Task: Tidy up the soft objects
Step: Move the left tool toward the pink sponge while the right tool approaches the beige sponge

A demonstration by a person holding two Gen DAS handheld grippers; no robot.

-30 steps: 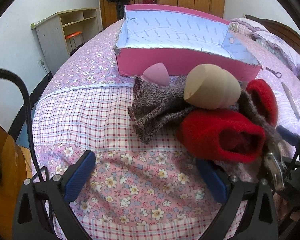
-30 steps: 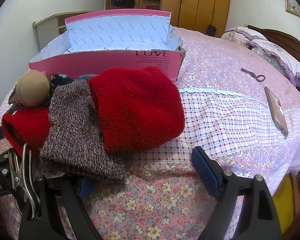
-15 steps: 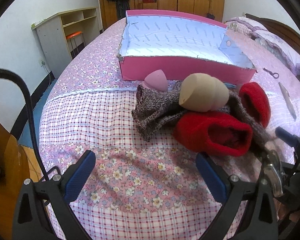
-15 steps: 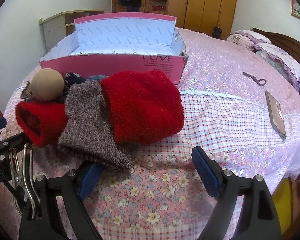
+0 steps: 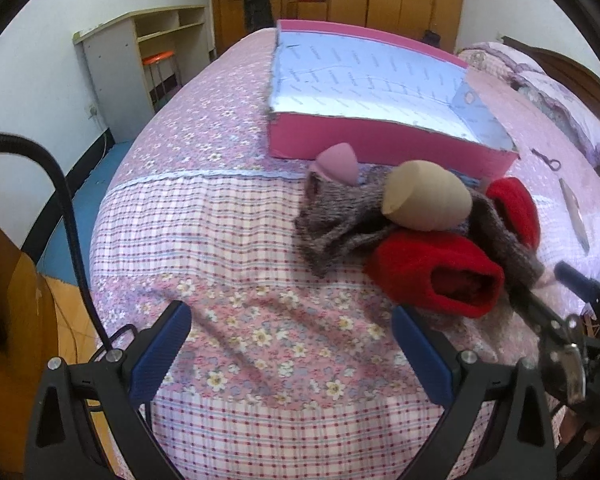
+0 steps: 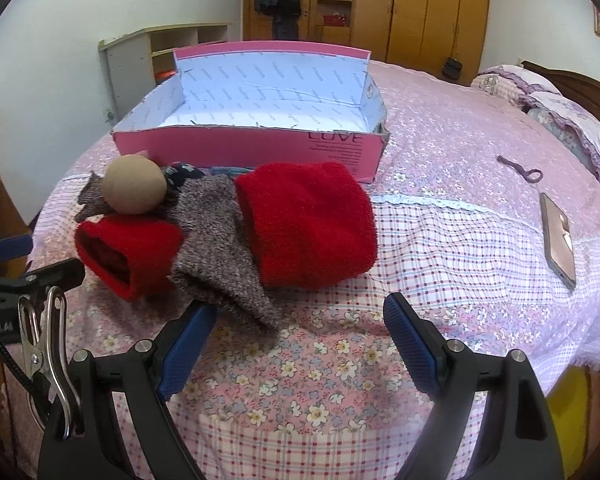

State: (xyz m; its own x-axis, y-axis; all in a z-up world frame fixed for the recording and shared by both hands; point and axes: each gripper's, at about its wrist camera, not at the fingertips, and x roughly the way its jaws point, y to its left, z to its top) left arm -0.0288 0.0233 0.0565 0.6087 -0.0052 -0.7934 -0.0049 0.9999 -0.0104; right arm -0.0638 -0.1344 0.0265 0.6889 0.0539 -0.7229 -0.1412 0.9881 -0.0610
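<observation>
A heap of soft things lies on the bed in front of a pink box (image 5: 380,148) (image 6: 244,148) with a pale blue lining. In it are a beige sponge (image 5: 428,196) (image 6: 134,190), a small pink sponge (image 5: 338,162), grey knitted fabric (image 5: 336,220) (image 6: 216,248), and two red fuzzy pieces (image 5: 436,276) (image 6: 308,224), one with its opening facing me (image 6: 120,248). My left gripper (image 5: 290,354) is open, short of the heap and to its left. My right gripper (image 6: 298,346) is open too, its left finger (image 6: 186,346) close to the grey fabric's edge.
A phone (image 6: 558,234) and a dark hair tie (image 6: 520,168) lie on the bedspread to the right. Pillows (image 6: 560,112) are at the far right. A shelf unit (image 5: 140,60) and wardrobes stand beyond the bed. The bed's edge drops off at the left.
Both grippers have pulled back from the heap, which now looks smaller and farther. The right gripper's left finger, earlier hidden under the grey fabric, is now in view. Nothing was grasped.
</observation>
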